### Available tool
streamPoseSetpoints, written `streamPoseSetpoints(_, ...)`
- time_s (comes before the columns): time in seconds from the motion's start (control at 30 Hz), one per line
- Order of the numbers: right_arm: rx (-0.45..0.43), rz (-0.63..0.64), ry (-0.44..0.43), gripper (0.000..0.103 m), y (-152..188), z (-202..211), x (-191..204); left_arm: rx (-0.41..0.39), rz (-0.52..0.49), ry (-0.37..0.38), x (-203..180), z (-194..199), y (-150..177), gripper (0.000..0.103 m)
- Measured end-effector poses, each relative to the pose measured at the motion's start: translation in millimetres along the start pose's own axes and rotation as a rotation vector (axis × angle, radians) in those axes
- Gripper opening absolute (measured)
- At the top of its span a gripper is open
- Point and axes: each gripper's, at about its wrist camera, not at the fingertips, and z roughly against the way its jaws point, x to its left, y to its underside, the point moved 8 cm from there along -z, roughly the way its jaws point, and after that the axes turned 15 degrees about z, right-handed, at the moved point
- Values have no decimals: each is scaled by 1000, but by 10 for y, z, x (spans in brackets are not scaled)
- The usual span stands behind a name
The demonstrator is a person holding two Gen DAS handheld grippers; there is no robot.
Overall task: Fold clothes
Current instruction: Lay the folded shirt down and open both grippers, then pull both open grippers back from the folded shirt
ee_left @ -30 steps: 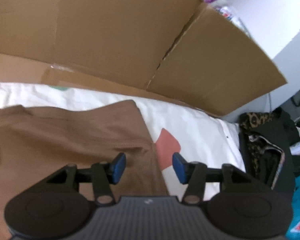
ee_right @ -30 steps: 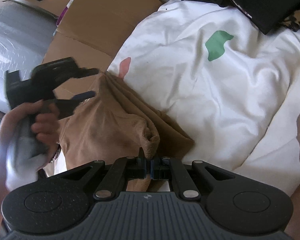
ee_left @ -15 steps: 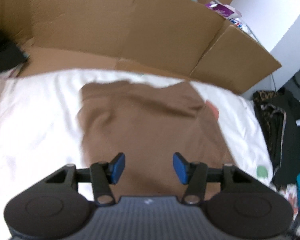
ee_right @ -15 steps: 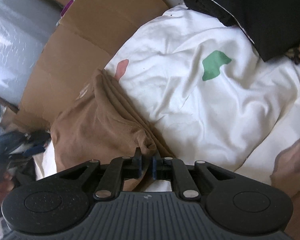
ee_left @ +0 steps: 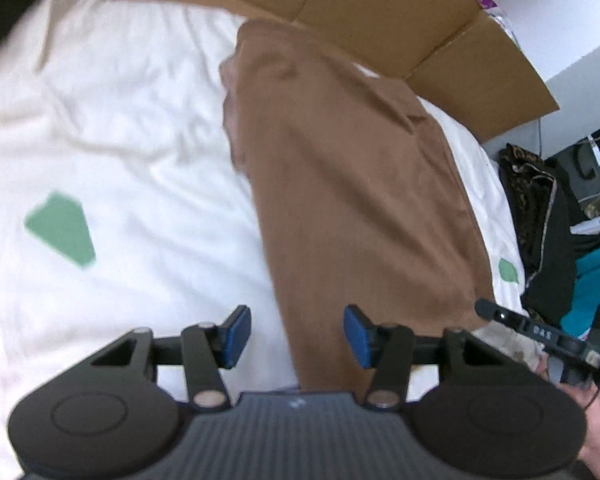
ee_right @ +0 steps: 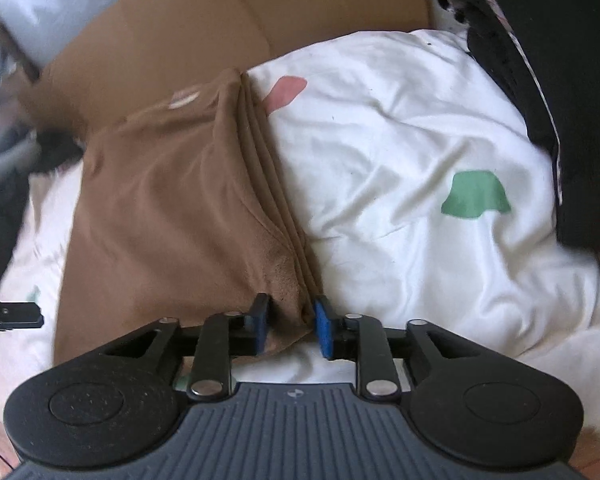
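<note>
Right tongs (ee_right: pixel 288 326) are opening, releasing the brown garment's (ee_right: pixel 172 208) folded corner at lower centre; left tongs (ee_left: pixel 296 336) hover half-open, empty. Next likely: another fold.

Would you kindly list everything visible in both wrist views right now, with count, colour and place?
brown garment: one, brown, folded into a long strip on the sheet, a corner between the right gripper's pads.
sheet: one, white with green and pink patches, under the garment.
cardboard: one flattened sheet, tan, along the far edge of the sheet.
dark clothes: a pile, black with some leopard print, at the sheet's side.
teal item: one, teal, beside the dark clothes; too little shows to name it.
left gripper: one, black with blue pads, open above the garment's near end.
right gripper: one, black with blue pads, jaws opening, garment corner between them.
</note>
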Motion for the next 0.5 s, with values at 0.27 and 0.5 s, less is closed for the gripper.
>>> streamPoseSetpoints(0.27, 117, 157, 25, 37, -62, -111, 111, 56, 49, 78, 67, -131, 251, 43)
streamPoseSetpoints(0.5, 240, 405, 16, 38, -135, -216, 251, 68, 98, 104, 156, -254, 409, 27)
